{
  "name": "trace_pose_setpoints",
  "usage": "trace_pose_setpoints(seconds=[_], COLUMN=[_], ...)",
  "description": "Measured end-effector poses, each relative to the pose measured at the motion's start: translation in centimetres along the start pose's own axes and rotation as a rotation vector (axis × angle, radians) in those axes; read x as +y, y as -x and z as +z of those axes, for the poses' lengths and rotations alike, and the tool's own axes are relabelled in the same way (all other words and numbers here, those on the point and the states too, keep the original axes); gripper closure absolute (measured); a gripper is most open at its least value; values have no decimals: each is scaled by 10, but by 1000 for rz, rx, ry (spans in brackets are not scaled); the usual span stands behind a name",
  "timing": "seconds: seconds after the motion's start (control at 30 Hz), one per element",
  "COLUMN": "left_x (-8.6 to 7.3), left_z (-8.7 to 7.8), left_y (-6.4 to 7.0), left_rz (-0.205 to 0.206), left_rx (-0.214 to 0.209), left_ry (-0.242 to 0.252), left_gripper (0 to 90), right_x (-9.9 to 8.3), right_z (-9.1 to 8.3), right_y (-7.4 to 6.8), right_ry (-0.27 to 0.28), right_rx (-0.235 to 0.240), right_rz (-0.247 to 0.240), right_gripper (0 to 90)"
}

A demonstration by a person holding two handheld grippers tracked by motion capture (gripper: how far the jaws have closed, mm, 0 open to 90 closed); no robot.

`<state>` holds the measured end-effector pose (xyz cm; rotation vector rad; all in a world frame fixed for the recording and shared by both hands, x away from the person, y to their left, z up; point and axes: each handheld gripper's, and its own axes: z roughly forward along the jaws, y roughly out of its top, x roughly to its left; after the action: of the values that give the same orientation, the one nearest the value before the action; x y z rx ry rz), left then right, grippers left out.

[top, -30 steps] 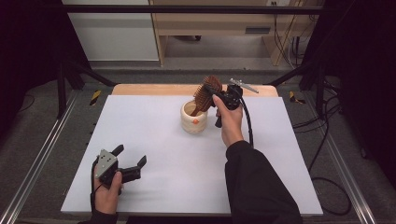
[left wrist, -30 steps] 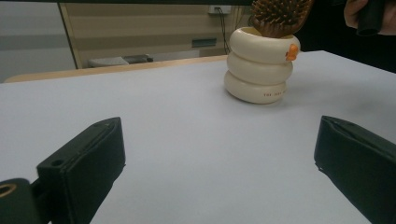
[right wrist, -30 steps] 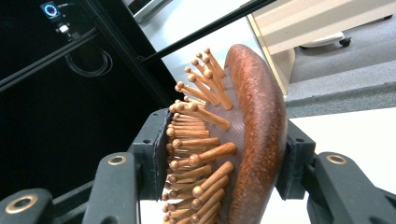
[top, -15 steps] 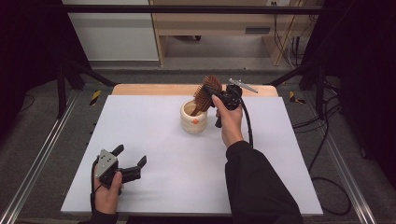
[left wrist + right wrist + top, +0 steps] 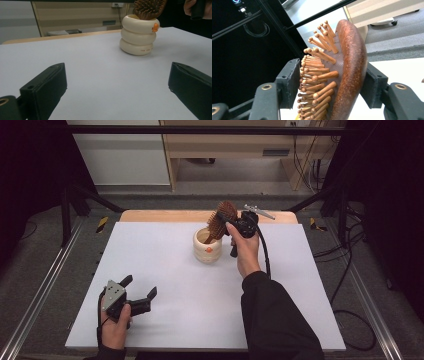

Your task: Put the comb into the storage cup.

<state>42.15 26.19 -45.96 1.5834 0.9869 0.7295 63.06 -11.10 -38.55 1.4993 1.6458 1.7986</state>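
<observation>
The right gripper (image 5: 231, 224) clamps the wooden hairbrush (image 5: 222, 219) by its head, handle apparently down in the cream cup (image 5: 207, 247) (for standing it upright), while the left gripper (image 5: 136, 294) rests wide open on the table (image 5: 165, 270).

Black sleeve (image 5: 280, 320), black gripper (image 5: 227, 223), seemingly brass screws

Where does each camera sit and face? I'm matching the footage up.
High view: above the person's side, facing forward and down on the table; both forearms show.
Left gripper view: low over the table, between its open jaws, facing the cup.
Right gripper view: along jaws clamping the hairbrush.
Shared: cup and hairbrush.
</observation>
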Motion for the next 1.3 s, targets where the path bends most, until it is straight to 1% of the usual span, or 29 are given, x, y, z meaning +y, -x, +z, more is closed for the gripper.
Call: trace_pose_setpoints(seconds=[0.4,0.5,0.6,0.63,0.7,0.8,0.9,1.07,1.3], left_x=[0,0,0,0,0,0,0,0,0], left_z=[0,0,0,0,0,0,0,0,0], left_y=[0,0,0,0,0,0,0,0,0], left_rz=[1,3,1,1,0,-1,0,0,-1], left_rx=[0,4,1,1,3,3,2,1,1], left_ry=[0,0,0,0,0,1,1,0,1], left_gripper=[19,19,19,18,18,19,19,19,19], right_x=[0,0,0,0,1,1,0,1,1], right_z=[0,0,-1,-1,-2,-3,-4,-5,-6], right_y=[0,0,0,0,-1,-2,-2,-2,-2], right_ry=[-22,-35,-34,-33,-38,-49,-54,-60,-63], right_rx=[-15,-16,-25,-27,-17,-16,-26,-18,-7], right_rz=[-8,3,-19,-20,-27,-46,-66,-53,-53], right_gripper=[223,173,146,141,150,128,106,100,102])
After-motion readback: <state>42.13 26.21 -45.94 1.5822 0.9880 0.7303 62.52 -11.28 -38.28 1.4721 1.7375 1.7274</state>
